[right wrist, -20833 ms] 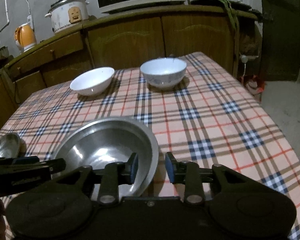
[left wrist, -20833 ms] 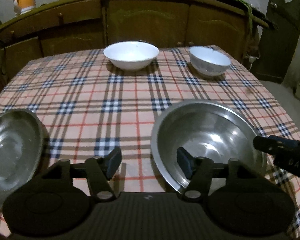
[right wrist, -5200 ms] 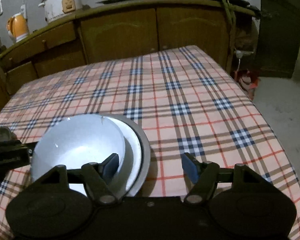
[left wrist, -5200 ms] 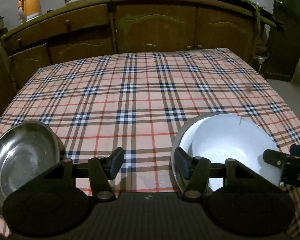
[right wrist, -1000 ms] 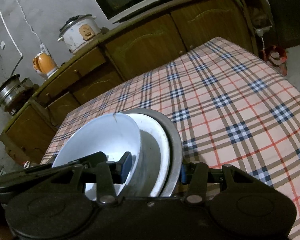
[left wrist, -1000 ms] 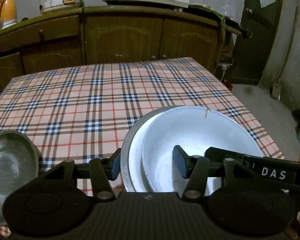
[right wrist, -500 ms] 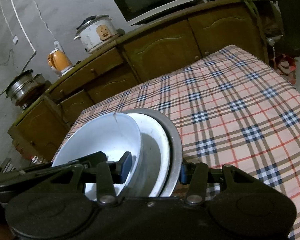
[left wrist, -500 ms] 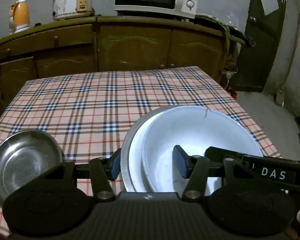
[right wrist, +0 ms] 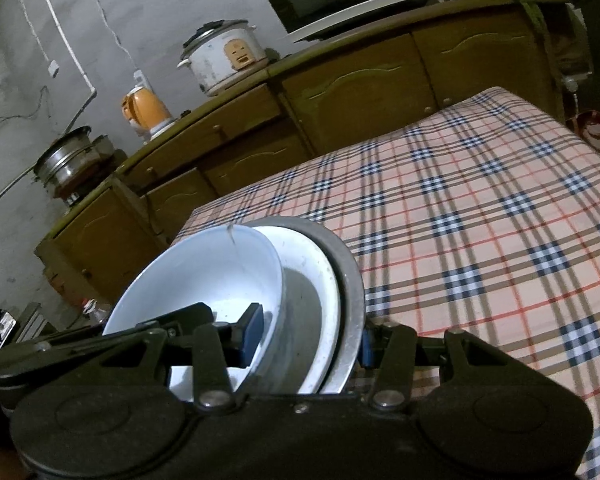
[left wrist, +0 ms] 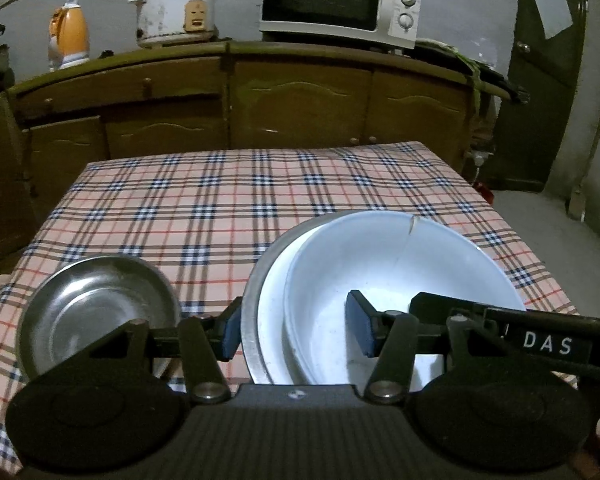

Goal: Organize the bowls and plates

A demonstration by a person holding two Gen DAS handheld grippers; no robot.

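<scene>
A stack of bowls is lifted above the plaid table: a large steel bowl (left wrist: 256, 304) holds a white bowl (left wrist: 274, 300), with a chipped white bowl (left wrist: 400, 264) on top. My left gripper (left wrist: 294, 330) is shut on the stack's left rim, one finger outside the steel bowl and one inside the top bowl. My right gripper (right wrist: 308, 340) is shut on the stack's (right wrist: 204, 276) opposite rim, the stack tilted between its fingers. A small steel bowl (left wrist: 96, 308) sits on the table at the front left.
The plaid tablecloth (left wrist: 240, 200) covers the table. Behind it stand wooden cabinets (left wrist: 292, 108) carrying a microwave (left wrist: 340, 4), a rice cooker (left wrist: 172, 10) and an orange kettle (left wrist: 68, 38). A dark door (left wrist: 544, 80) is at the right.
Both grippers have risen with the bowl stack, so the table and small steel bowl look farther below. The right wrist view has tilted further left.
</scene>
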